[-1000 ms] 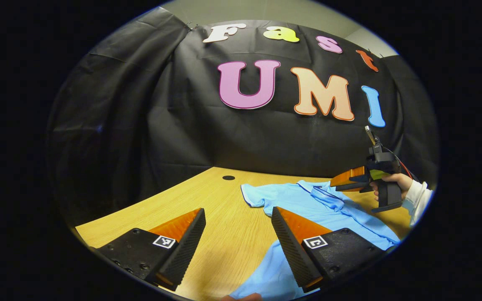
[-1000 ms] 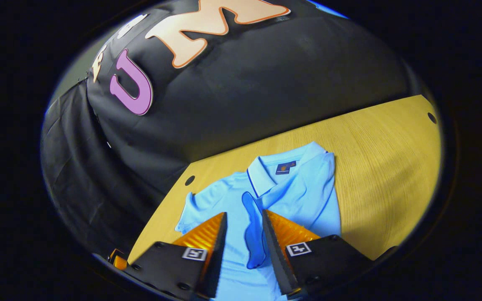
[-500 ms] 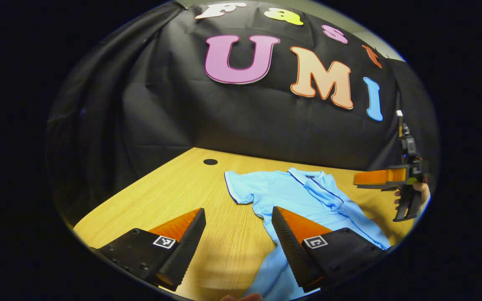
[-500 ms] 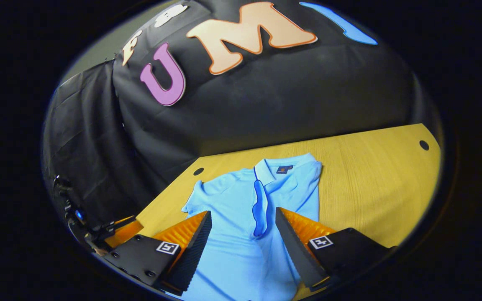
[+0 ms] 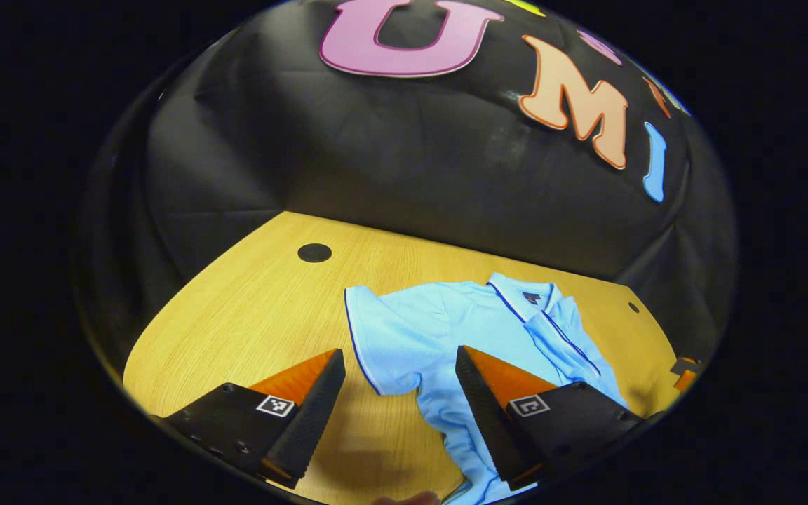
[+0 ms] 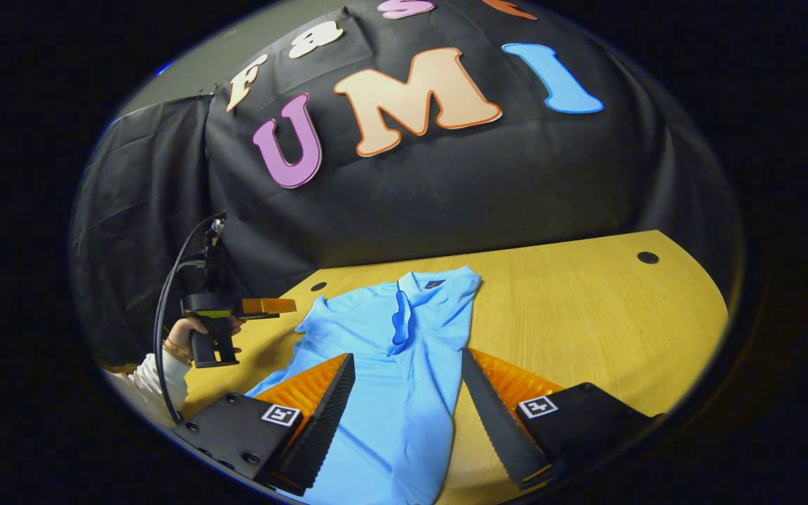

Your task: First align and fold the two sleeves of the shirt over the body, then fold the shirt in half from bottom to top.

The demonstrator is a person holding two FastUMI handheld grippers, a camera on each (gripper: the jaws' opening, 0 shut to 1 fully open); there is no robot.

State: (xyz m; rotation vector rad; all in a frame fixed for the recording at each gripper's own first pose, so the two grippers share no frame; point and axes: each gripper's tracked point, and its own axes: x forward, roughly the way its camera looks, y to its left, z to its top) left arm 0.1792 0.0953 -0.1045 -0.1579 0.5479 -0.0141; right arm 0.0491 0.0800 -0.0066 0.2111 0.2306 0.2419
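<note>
Left gripper view has my left gripper (image 5: 400, 393) spread wide over the wooden table (image 5: 250, 315), gripping nothing, with the light blue polo shirt (image 5: 460, 330) lying flat ahead, one sleeve (image 5: 376, 344) stretched out between my fingers. Right gripper view has my right gripper (image 6: 407, 403) equally wide and empty above the shirt's body, collar (image 6: 421, 284) far from me, and my left hand (image 6: 190, 330) holding its gripper off the shirt's left edge.

- Shirt (image 5: 446, 330): light blue, with dark blue piping along collar, placket and sleeve hem.
- Desk (image 6: 586, 308): yellowish wood grain, with small black round holes.
- Sleeve (image 6: 155, 379): white.
</note>
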